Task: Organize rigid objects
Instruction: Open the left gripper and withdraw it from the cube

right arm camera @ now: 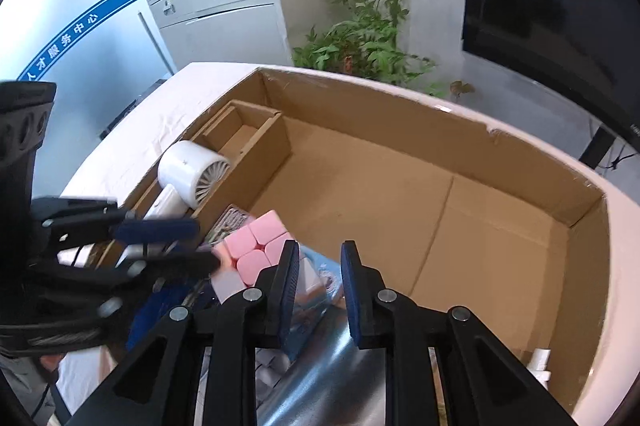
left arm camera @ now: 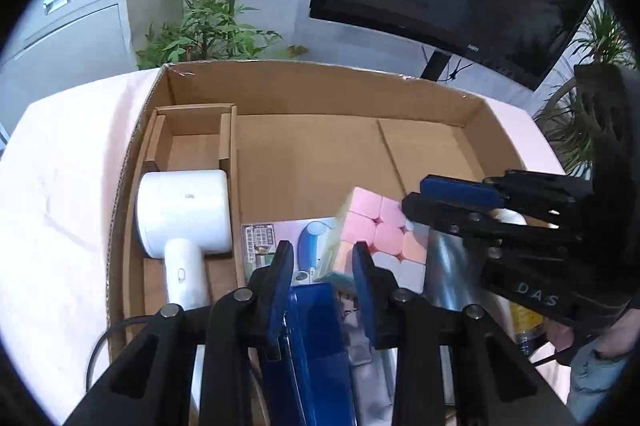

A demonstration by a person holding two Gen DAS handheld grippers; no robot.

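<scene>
A pastel puzzle cube [left arm camera: 378, 232] sits tilted in the cardboard box [left arm camera: 320, 90], just ahead of the left gripper [left arm camera: 322, 258] and beside the right gripper [right arm camera: 320, 258]. Both pairs of jaws stand slightly parted, with nothing visibly pinched. A white hair dryer [left arm camera: 184, 218] lies farther left.

Two black plastic two-finger grippers, left [left arm camera: 322, 258] and right [right arm camera: 320, 258], each with flat blue pads [left arm camera: 280, 290] on angular linkage arms. Round silver pivot screws [left arm camera: 243, 294] at the joints. White "DAS" lettering [left arm camera: 536, 293] along the right one's side. Thin black cable [left arm camera: 100, 346] trailing below the left.
</scene>
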